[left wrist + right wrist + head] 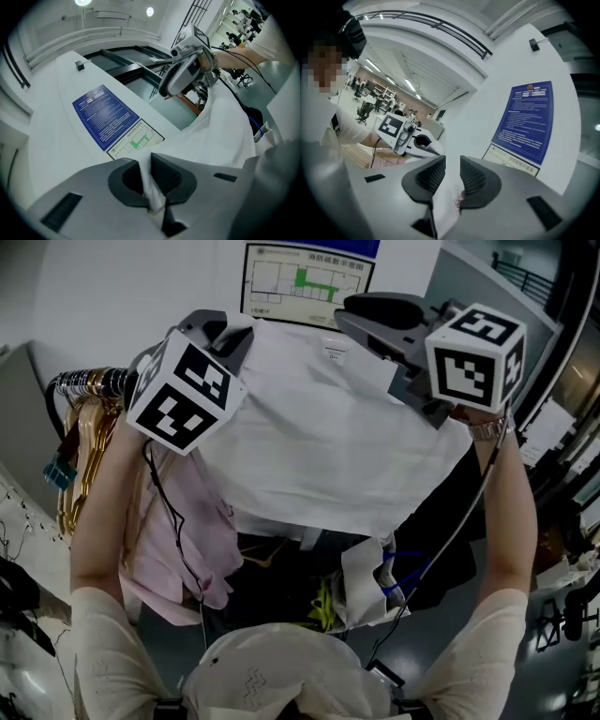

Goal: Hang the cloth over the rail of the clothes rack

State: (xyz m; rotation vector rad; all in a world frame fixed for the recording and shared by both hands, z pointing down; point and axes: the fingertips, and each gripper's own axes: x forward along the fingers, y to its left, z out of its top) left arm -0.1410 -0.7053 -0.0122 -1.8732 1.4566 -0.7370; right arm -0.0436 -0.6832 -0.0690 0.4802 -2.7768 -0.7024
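Note:
A white cloth hangs spread between my two grippers in the head view, high in front of a wall. My left gripper holds its upper left edge. In the left gripper view the jaws are shut on a pinched fold of the cloth. My right gripper is at the cloth's upper right. In the right gripper view its jaws stand apart, with the cloth and its small label lying loose deep between them. The rack's dark rail is at the far left, beside the left gripper.
Golden hangers hang on the rail, and a pink garment hangs under my left arm. A blue notice and floor plan are on the wall ahead. Dark clothes and a bag lie below the cloth.

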